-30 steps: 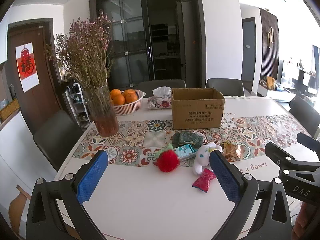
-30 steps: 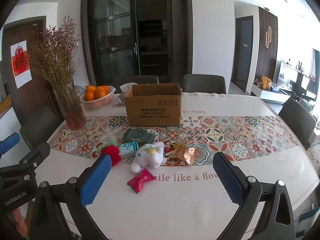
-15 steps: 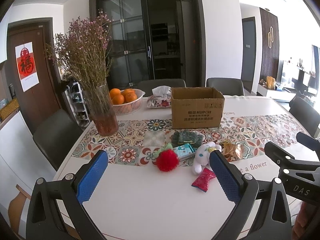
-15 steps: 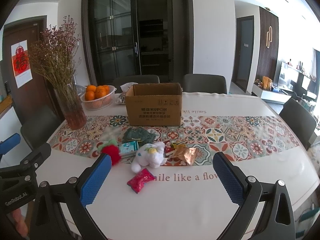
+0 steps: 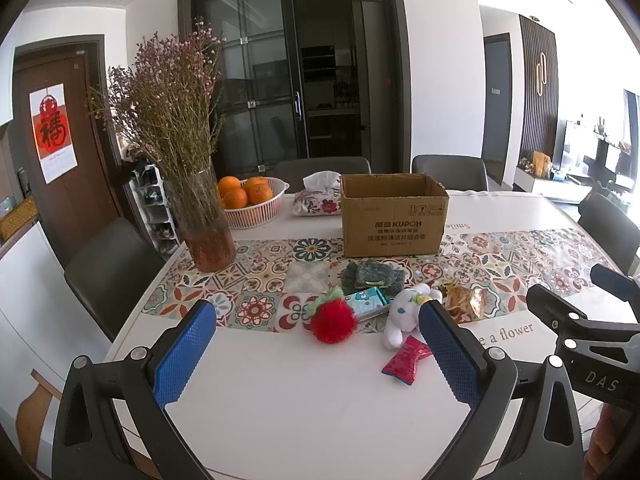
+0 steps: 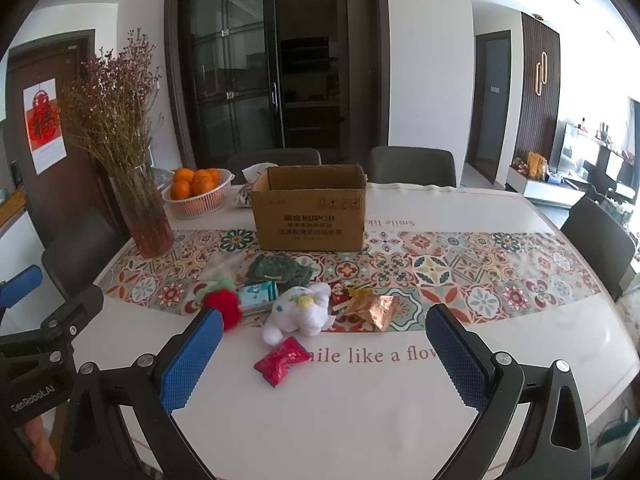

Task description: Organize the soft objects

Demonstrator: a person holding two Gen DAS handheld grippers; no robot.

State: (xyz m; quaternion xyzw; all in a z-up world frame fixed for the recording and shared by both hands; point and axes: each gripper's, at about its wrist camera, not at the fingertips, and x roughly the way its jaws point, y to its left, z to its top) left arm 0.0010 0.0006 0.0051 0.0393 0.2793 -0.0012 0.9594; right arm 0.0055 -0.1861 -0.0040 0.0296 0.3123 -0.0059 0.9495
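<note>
White bare table (image 6: 360,408) fronts my two spread, empty grippers (image 5: 316,352) (image 6: 324,356); seemingly nothing has shifted.

Bare bench (image 6: 360,412) at 6 o'clock, open lane forward. Toy clutter at 12: red pouch (image 6: 282,360), white plush (image 6: 300,312), foil wrapper (image 6: 370,306). Cardboard box (image 6: 310,214) walls off beyond; vase (image 6: 146,220) at 10.

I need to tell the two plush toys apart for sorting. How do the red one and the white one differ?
The red plush is a round fuzzy ball with a green tuft; the white plush is an animal shape with limbs. The red plush lies left of the white plush, and looks smaller. Both rest untouched on the table, before the cardboard box.
</note>
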